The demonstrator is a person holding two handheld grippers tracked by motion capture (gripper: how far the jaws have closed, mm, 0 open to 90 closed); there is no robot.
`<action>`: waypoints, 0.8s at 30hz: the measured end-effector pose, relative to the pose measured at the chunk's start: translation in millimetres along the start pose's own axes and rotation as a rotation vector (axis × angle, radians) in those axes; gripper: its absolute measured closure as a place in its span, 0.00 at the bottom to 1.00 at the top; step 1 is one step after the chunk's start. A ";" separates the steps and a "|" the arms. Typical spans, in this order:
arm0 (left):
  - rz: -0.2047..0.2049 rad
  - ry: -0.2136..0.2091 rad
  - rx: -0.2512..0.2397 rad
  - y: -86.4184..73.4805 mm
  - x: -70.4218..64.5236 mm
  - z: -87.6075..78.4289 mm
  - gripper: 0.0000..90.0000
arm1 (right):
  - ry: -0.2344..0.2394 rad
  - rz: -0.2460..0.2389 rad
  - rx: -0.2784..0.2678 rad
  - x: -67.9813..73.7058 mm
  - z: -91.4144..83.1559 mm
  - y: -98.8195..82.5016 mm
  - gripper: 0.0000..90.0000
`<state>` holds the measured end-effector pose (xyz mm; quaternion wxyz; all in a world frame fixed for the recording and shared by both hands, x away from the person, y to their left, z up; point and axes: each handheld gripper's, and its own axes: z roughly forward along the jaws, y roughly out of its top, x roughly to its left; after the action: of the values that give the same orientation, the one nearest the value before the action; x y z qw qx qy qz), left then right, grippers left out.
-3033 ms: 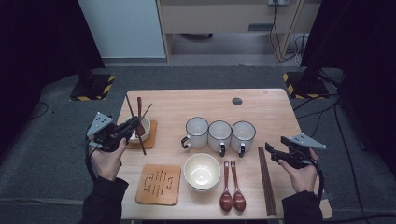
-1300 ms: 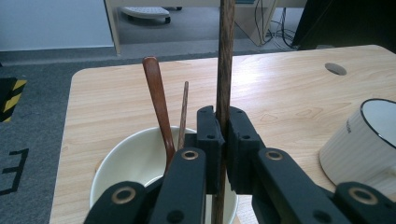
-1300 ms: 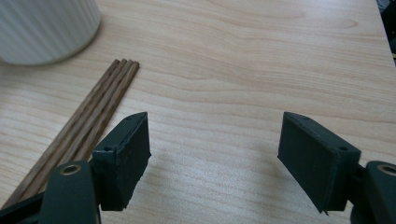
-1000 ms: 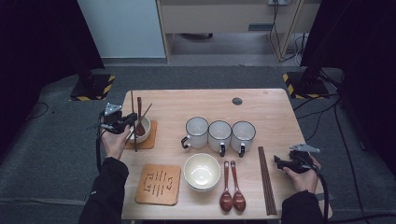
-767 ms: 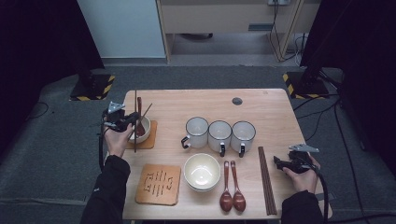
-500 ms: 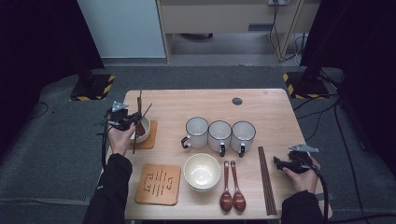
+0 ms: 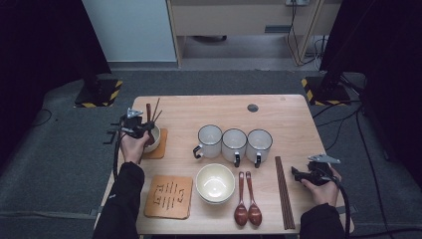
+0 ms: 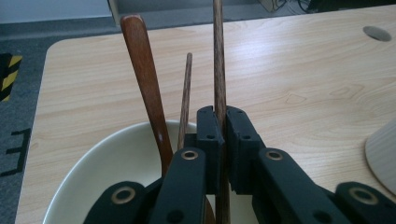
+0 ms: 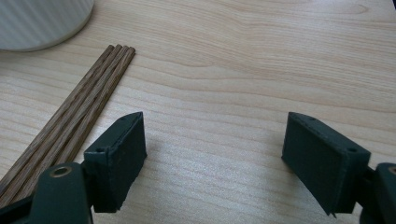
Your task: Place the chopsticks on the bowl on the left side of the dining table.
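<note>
Clamping one chopstick (image 8: 218, 79) upright between its black jaws, the left gripper (image 8: 222, 135) hangs over the white bowl (image 8: 84, 177) at the table's (image 7: 293, 107) left edge, where a wooden spoon (image 8: 144, 88) and a second chopstick (image 8: 186, 98) lean inside the bowl. Near the right edge the right gripper (image 9: 215, 154) sits low over bare wood just beside the bundle of chopsticks (image 9: 79, 112); its jaws have just been opening and stand wide apart with nothing between them.
</note>
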<state>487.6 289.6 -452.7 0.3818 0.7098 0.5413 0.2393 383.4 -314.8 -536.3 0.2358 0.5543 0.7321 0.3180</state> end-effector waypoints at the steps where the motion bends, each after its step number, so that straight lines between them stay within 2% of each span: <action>1: 0.001 -0.001 0.004 -0.2 0.3 0.8 0.94 | 0.000 0.001 -0.001 0.2 0.1 -0.1 0.23; 9: -0.009 0.006 0.036 -3.2 2.7 8.7 0.93 | -0.002 -0.002 -0.011 0.4 0.3 -1.3 0.23; 24: 0.000 0.008 0.074 -5.5 1.6 13.6 0.93 | -0.003 -0.002 -0.012 0.9 0.4 -1.5 0.22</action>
<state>495.1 287.9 -465.3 0.3533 0.7226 0.5512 0.2220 382.4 -314.1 -537.7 0.2407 0.5528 0.7303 0.3212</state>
